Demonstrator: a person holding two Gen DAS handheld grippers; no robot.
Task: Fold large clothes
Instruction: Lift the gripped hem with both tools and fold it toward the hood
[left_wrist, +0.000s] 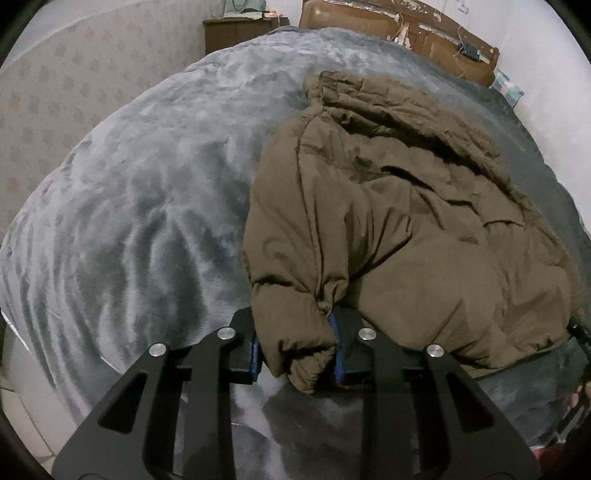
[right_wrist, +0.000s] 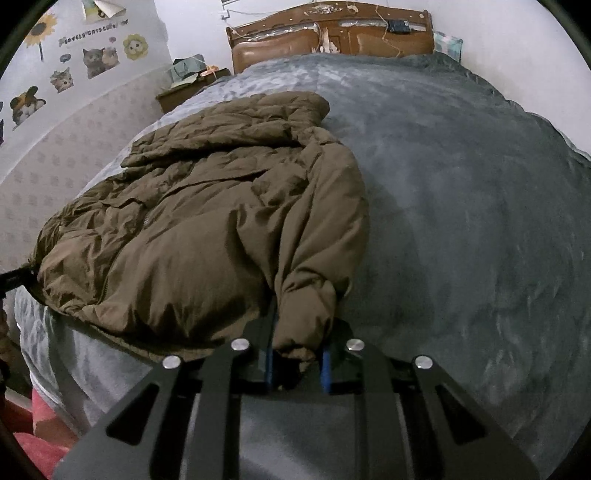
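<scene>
Both tongs are closed on cloth. Left tongs (left_wrist: 295, 350) pinch a puffy cuff of the olive-brown puffer jacket (left_wrist: 406, 221) between the blue pads (left_wrist: 338, 354); the gap is only as wide as the bunched sleeve end. Right tongs (right_wrist: 297, 363) do the same on the other cuff, pads partly hidden by fabric, so grip depth is hard to judge there.

Jacket lies on the grey plush blanket (left_wrist: 147, 221) of the bed, hem toward the near edge, collar/hood end pointing far toward the wooden headboard (right_wrist: 332, 33). Long axis runs near-to-far. Zip front faces up in the right wrist view. Body looks rumpled, not flat.

Key relation: from the left tongs the jacket body sits to the right and far; from the right tongs it sits to the left and far. So each tong holds its own side's sleeve at the near outer corner, with the body between them. Neither hand is clearly nearer the centre line.

My read: sleeve fold step, early in the task. Each sleeve likely needs to swing inward across the chest, and they would cross, so one goes first. Risk: slick padded fabric slips from a shallow pinch, or the puffy sleeve springs back after release
</scene>
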